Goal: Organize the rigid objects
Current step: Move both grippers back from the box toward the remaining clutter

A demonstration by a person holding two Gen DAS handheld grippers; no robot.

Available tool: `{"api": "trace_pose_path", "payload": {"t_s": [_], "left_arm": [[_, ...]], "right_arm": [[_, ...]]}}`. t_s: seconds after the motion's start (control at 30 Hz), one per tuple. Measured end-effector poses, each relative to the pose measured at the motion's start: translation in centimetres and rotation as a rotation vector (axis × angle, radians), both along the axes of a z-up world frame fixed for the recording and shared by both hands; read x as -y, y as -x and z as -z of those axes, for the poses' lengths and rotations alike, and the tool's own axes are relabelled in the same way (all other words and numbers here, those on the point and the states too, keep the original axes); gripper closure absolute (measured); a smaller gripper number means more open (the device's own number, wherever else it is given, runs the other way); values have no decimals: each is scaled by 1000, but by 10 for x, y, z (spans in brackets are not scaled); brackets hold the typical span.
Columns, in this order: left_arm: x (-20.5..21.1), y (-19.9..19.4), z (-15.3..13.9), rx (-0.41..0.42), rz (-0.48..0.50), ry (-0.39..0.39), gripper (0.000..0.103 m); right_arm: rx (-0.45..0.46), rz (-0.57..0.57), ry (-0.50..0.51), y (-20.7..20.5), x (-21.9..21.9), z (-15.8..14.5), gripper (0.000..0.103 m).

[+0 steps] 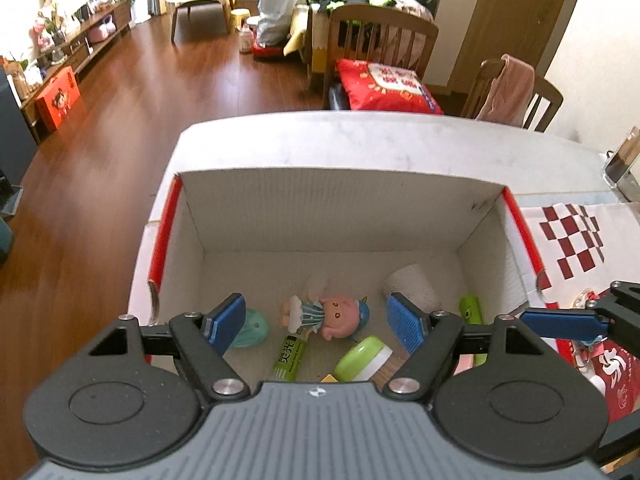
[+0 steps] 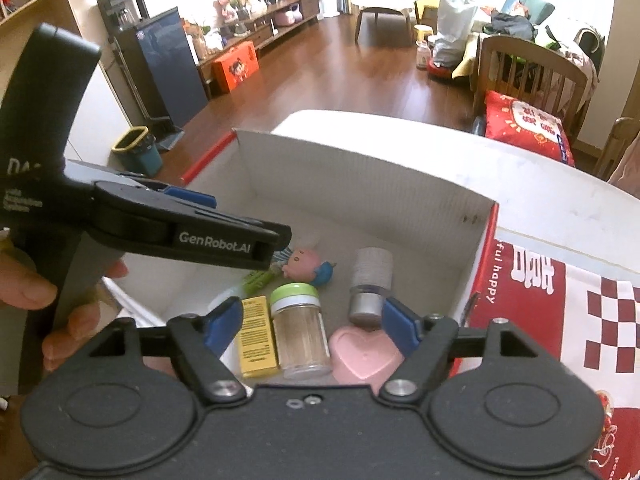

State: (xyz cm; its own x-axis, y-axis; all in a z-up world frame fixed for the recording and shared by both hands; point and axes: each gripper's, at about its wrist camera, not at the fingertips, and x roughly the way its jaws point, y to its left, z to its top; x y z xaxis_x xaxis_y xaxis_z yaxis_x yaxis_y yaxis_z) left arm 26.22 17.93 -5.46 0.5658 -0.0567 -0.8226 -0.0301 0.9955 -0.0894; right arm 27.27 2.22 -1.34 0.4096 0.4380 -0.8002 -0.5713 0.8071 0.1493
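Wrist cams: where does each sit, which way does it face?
Left wrist: on the left gripper, angled down into the white box toward the doll; own blue fingers spread, empty; right gripper's finger at right edge.
Right wrist: on the right gripper, angled down over the toothpick jar and pink heart; own fingers apart; left gripper and a hand at left.
Shared: box, doll, jar, red cushion.

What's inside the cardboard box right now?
Inside the cardboard box: doll, toothpick jar, yellow carton, pink heart box, glue stick. Claws hide its near end.
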Motion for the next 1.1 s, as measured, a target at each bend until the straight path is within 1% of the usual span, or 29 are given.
{"api": "trace_pose_path", "payload": {"t_s": [0.13, 0.23, 0.33, 0.47, 0.53, 0.6, 0.8, 0.93, 1.1], "left_arm": [[3, 11, -11, 36, 0, 3, 25], [6, 21, -21, 66, 8, 4, 25], [10, 30, -29, 97, 18, 3, 25], [19, 50, -44, 186, 27, 8, 25], [23, 58, -50, 220, 36, 20, 20], [30, 67, -53, 247, 43, 30, 20], [53, 87, -57, 294, 73, 46, 20], [77, 100, -56, 320, 107, 46, 20], [114, 111, -49, 330, 161, 42, 20]], "right_arm": [[19, -2, -45, 8, 12, -11, 16], [34, -5, -73, 16, 22, -20, 14], [67, -2, -98, 34, 32, -29, 3], [101, -4, -124, 51, 50, -37, 1], [113, 5, -135, 58, 61, -40, 0], [117, 21, -154, 65, 72, -41, 0], [123, 95, -187, 79, 116, -40, 0], [139, 141, -170, 84, 152, -38, 0], [123, 213, -142, 83, 199, -33, 0]]}}
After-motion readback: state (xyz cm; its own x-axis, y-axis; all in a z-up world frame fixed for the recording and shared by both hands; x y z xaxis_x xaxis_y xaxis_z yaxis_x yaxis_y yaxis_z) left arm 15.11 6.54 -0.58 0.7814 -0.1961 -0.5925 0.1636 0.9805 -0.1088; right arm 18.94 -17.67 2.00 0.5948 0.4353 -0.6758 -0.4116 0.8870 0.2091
